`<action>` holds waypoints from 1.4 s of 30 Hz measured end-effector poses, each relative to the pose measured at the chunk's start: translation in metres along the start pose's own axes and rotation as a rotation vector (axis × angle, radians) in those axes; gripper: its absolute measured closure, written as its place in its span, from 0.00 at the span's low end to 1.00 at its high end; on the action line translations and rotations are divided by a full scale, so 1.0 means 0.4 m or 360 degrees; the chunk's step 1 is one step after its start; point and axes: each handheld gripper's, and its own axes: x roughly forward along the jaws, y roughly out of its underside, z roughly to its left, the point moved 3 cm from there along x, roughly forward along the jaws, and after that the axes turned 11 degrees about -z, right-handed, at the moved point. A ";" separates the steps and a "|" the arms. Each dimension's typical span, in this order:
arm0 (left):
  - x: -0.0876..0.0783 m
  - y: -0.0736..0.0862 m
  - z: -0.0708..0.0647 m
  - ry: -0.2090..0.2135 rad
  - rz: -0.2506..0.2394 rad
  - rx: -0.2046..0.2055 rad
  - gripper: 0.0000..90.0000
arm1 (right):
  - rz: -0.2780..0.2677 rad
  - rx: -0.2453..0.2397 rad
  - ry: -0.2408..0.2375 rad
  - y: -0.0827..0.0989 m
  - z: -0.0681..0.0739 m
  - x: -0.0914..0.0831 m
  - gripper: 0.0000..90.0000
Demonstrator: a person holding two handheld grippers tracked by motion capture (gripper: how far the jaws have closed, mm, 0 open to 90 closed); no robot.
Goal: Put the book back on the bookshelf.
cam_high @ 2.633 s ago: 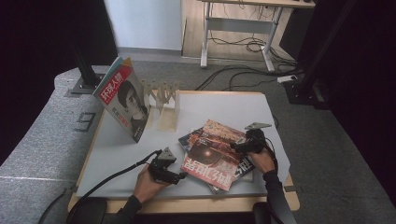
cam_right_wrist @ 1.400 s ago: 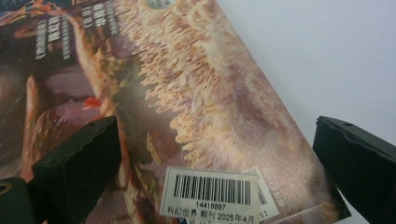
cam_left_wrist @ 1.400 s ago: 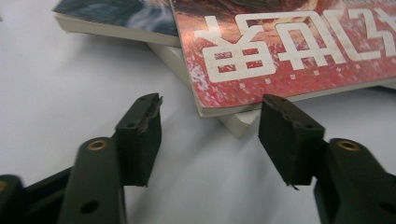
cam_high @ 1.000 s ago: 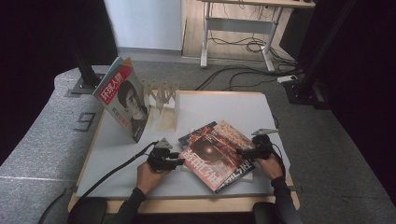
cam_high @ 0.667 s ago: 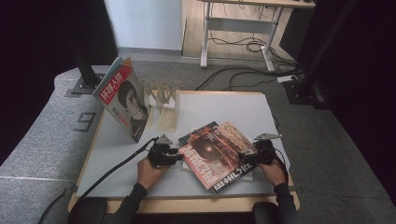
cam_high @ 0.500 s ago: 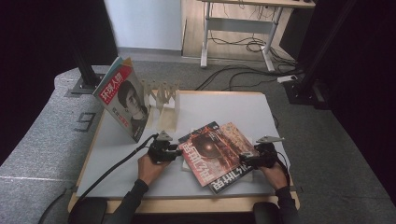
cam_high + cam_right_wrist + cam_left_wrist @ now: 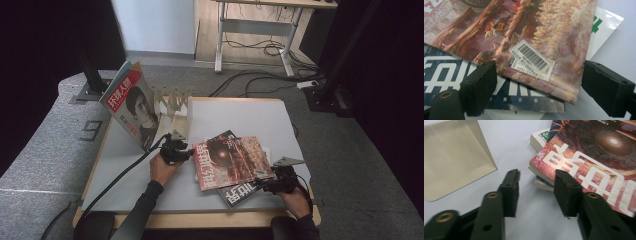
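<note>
A pale worktop (image 7: pixel 125 165) with a wooden edge stands on grey carpet, a second desk and loose cables behind it in the upper part of the frame. Nearest, at the lower right, the right gripper (image 7: pixel 274 184) sits at the corner of a stack of magazines (image 7: pixel 235 165), its jaws apart either side of the barcode corner of the red-covered top magazine (image 7: pixel 524 37) and pressing on nothing; they have just been narrowing. At lower centre the left gripper (image 7: pixel 176 151) faces the stack's left edge, its jaws likewise apart with bare worktop between them, having just been widening. The top magazine lies skewed across a dark-covered one (image 7: pixel 449 72) and a white book (image 7: pixel 540 138). Farther back, at the upper left, another magazine (image 7: pixel 131 111) leans upright by a cream bookend (image 7: pixel 454 155). The risk I see: thin, glossy covers slide, so closing on a corner could fan the pile or bend a cover rather than lift it cleanly.
</note>
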 end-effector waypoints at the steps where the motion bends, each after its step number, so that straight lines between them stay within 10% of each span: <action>1: -0.010 -0.001 -0.010 0.0011 0.0001 0.0030 0.55 | -0.0004 0.0001 0.0002 -0.003 -0.004 -0.002 0.17; 9: -0.061 0.027 -0.112 0.0162 0.0008 0.0132 0.32 | -0.0057 0.0035 0.0037 -0.055 -0.050 0.027 0.15; 21: -0.117 0.080 -0.218 0.0364 0.0011 0.0169 0.29 | -0.0019 0.0038 -0.0030 -0.097 -0.067 0.106 0.18; 32: -0.110 0.113 -0.244 0.0318 0.0064 0.0263 0.39 | -0.0029 0.0024 -0.0044 -0.081 -0.046 0.091 0.19; 42: -0.126 0.106 -0.181 0.0177 0.0074 0.0258 0.56 | -0.0038 -0.0019 -0.0034 -0.052 0.016 0.056 0.17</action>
